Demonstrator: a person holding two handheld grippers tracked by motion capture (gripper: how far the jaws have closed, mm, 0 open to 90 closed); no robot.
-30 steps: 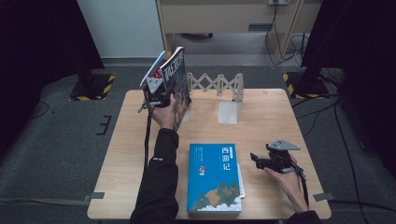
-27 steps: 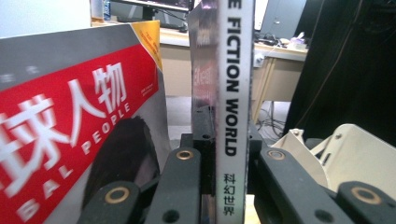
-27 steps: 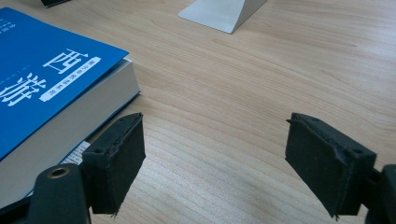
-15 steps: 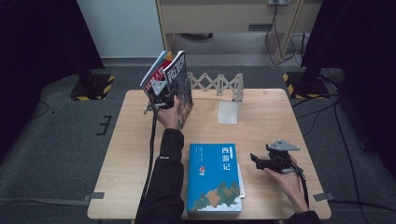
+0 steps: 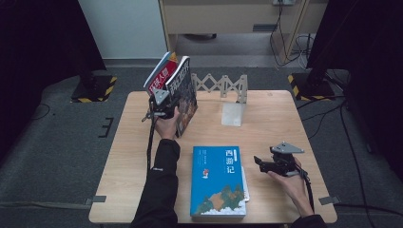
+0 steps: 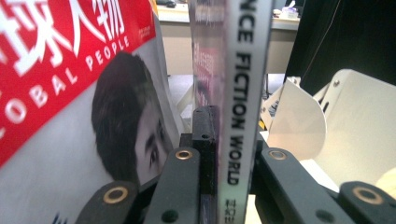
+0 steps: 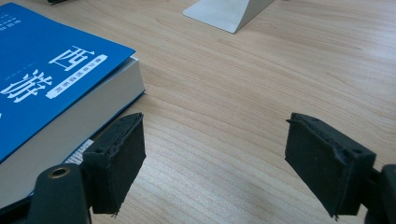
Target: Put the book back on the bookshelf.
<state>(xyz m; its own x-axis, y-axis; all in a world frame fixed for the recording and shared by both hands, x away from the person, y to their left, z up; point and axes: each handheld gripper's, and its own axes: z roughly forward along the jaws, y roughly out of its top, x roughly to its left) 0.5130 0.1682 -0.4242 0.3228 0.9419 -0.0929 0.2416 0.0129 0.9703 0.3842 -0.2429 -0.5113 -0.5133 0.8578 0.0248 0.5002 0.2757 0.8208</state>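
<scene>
My left gripper [image 5: 164, 102] is clamped on a thin dark-covered magazine with a grey spine [image 5: 184, 95]; in the left gripper view the jaws press either side of that magazine [image 6: 233, 93], and the spine lettering reads "…NCE FICTION WORLD", running down between them. The magazine stands nearly upright, lifted above the far left corner of the light wooden table [image 5: 142, 190], its top leaning a little to the left. The front cover is dark and busy; I cannot make out detail on it.

Just beside it on the left, a second magazine with a red masthead and white characters [image 5: 160, 73] leans away; in the left gripper view it [image 6: 70, 70] shows "GLOBAL PEOPLE" and a portrait below the red band. I cannot tell whether the two touch.

Behind and right of them stands a white folding lattice book rack with a flat end plate [image 5: 228, 90].

My right gripper [image 5: 259, 161] rests low on the near right of the table, jaws wide apart and holding nothing; in the right gripper view the black pads [image 7: 119, 158] frame bare wood. Just left of it lies a thick blue paperback with white characters [image 5: 218, 180], flat, cover up, its page edge [image 7: 70, 130] facing the gripper.
</scene>
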